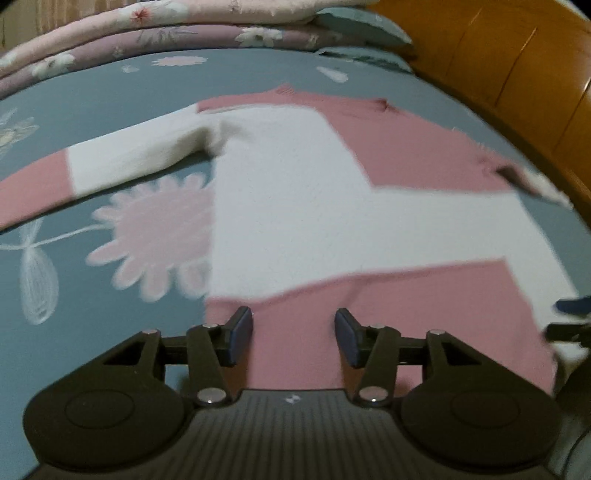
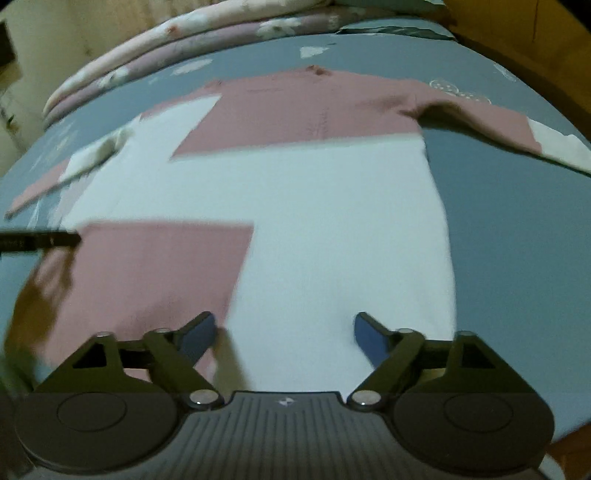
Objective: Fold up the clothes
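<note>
Pink-and-white sweater (image 1: 295,192) spread flat on bed (image 1: 110,110), hem toward near edge, collar toward far edge, both sleeves stretched out sideways. Left tongs (image 1: 293,338) released, nothing between pads, over pink hem block. Right tongs (image 2: 284,338) spread wide, empty, over white hem part. Folded floral quilts (image 1: 147,33) stacked along bed's far edge. Wooden headboard (image 1: 517,74) along right edge.

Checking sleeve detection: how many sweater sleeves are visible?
2. Left sleeve spread over the bedsheet; right sleeve stretched toward the wooden bed frame. None hidden.
</note>
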The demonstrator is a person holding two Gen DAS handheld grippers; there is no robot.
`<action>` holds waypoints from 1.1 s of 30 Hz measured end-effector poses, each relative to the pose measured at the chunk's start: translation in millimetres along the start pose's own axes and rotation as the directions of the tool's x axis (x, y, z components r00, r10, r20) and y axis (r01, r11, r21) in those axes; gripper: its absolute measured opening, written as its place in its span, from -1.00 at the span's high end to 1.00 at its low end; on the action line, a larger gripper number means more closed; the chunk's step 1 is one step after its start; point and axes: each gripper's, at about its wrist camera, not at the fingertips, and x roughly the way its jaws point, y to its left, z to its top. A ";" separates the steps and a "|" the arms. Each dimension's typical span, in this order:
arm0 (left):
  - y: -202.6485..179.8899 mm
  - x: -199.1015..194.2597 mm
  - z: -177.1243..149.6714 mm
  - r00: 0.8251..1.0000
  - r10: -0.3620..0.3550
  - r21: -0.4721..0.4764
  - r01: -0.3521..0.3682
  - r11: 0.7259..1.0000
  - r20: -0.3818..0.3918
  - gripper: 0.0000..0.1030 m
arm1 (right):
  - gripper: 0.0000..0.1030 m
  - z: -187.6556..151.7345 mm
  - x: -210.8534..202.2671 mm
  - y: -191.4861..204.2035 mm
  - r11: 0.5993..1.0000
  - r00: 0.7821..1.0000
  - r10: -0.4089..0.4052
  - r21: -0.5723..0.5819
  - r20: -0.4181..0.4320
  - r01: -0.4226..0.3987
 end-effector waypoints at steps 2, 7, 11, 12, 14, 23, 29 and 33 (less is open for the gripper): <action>4.8 -11.6 -6.9 1.000 0.000 0.017 0.000 1.000 -0.008 0.01 | -0.89 -13.8 -8.1 -0.8 0.999 1.000 -0.013 -0.036 -0.002 0.013; -9.0 -30.3 -5.5 0.997 0.078 0.096 -0.075 0.993 -0.024 0.03 | -1.00 -15.7 -13.4 4.4 0.998 0.999 -0.041 -0.048 -0.017 0.040; -44.7 -43.6 1.1 0.998 -0.003 0.214 -0.012 0.977 0.070 -0.09 | -1.00 4.3 -16.7 20.0 0.996 0.999 -0.033 -0.081 0.040 0.036; -56.3 -39.0 2.1 0.997 -0.008 0.252 -0.012 0.968 0.077 -0.12 | -1.00 10.8 -13.3 24.6 0.994 0.998 -0.032 -0.100 0.058 0.037; -75.4 -26.5 1.7 0.997 -0.018 0.296 -0.004 0.955 0.072 -0.13 | -1.00 21.9 -2.2 31.3 0.990 0.996 -0.046 -0.129 0.078 0.055; -92.7 -9.4 -41.3 0.999 -0.035 0.239 0.031 0.970 0.012 -0.39 | -1.00 7.9 26.5 21.4 0.990 0.996 -0.059 -0.122 0.070 0.068; -92.4 -31.4 -52.7 0.998 -0.042 0.224 0.054 0.973 -0.056 -0.40 | -1.00 -6.9 23.2 17.9 0.988 0.987 -0.058 -0.134 0.152 0.079; -88.5 -29.2 -19.5 1.000 -0.022 0.230 0.023 0.973 -0.005 -0.40 | -1.00 -15.4 22.4 15.8 0.987 0.975 -0.029 -0.147 0.221 0.063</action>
